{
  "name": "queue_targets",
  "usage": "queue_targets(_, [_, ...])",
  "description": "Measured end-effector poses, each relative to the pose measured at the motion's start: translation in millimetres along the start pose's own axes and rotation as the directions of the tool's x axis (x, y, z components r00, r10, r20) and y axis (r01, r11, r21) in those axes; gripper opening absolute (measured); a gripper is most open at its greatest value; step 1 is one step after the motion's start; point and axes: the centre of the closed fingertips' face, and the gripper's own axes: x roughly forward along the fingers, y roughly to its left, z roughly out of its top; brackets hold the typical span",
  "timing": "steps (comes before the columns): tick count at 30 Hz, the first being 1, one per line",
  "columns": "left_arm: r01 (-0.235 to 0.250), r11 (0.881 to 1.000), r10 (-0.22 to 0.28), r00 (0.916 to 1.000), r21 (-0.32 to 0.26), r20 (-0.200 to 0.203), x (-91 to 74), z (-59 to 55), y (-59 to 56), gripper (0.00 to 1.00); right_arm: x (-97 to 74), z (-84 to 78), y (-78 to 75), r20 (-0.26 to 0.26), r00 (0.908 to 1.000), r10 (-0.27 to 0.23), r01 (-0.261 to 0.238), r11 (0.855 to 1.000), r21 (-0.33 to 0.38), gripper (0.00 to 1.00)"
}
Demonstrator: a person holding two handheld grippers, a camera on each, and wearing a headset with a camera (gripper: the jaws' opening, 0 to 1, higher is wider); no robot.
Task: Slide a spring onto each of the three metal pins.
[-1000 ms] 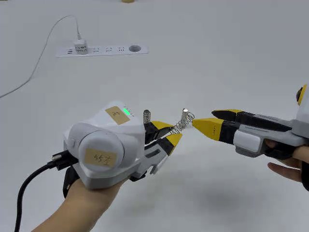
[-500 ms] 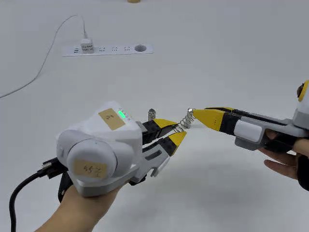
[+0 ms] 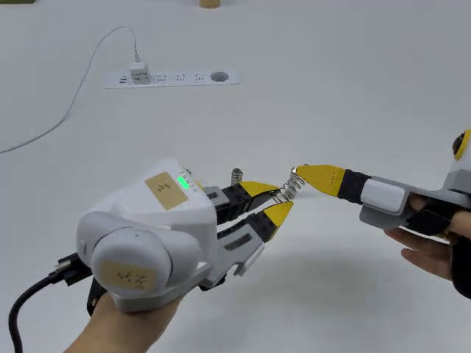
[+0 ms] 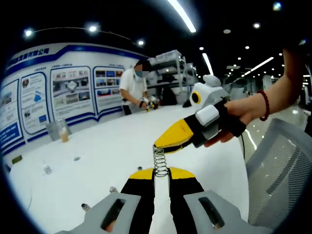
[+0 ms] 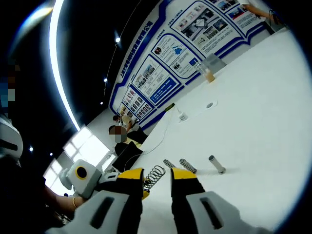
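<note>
A small metal spring (image 3: pixel 288 189) hangs in the air between my two grippers. My left gripper (image 3: pixel 274 198) is shut on its near end; in the left gripper view the spring (image 4: pixel 159 161) rises from between the yellow tips (image 4: pixel 162 171). My right gripper (image 3: pixel 298 173) comes in from the right and its tip meets the spring's free end. In the right gripper view its jaws (image 5: pixel 157 171) stand a little apart with the spring (image 5: pixel 155 176) slanting across the gap. On the table beyond stand two pins with springs on them (image 5: pixel 169 163) (image 5: pixel 187 165) and one bare pin (image 5: pixel 216 164).
A white power strip (image 3: pixel 173 77) with a plugged charger and a trailing cable (image 3: pixel 59 118) lies at the far side of the white table. A person (image 4: pixel 134 90) stands at the table's far end. A mesh chair (image 4: pixel 282 161) sits beside the table.
My right gripper has moved left up to the spring's free end and its jaws have drawn closer together. The left gripper keeps hold of the spring.
</note>
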Motion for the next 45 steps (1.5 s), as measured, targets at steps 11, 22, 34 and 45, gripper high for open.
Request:
queue_targets(11, [0.002, 1.000, -0.002, 0.9998, 0.014, 0.021, -1.6, 4.8, -1.1, 0.09, 1.1, 1.7, 5.4, 0.020, 0.9992, 0.036, -0.037, 0.996, 0.085, 0.14])
queue_targets(22, [-0.002, 1.000, 0.002, 1.0000, 0.000, -0.001, -0.3, 4.2, 0.1, 0.10, 1.0, 6.7, 13.2, 0.043, 0.9958, 0.081, -0.085, 0.992, 0.091, 0.12])
queue_targets(34, [-0.026, 0.999, 0.025, 0.9989, -0.028, -0.039, -0.2, -3.2, 4.8, 0.23, 1.5, 13.3, 11.8, 0.054, 0.9969, 0.057, -0.057, 0.998, -0.001, 0.11])
queue_targets(45, [-0.090, 0.993, 0.082, 0.9912, -0.080, -0.104, -10.8, -18.6, 19.6, 0.34, 0.5, 22.7, 0.0, 0.069, 0.9975, -0.017, 0.025, 0.993, -0.116, 0.11])
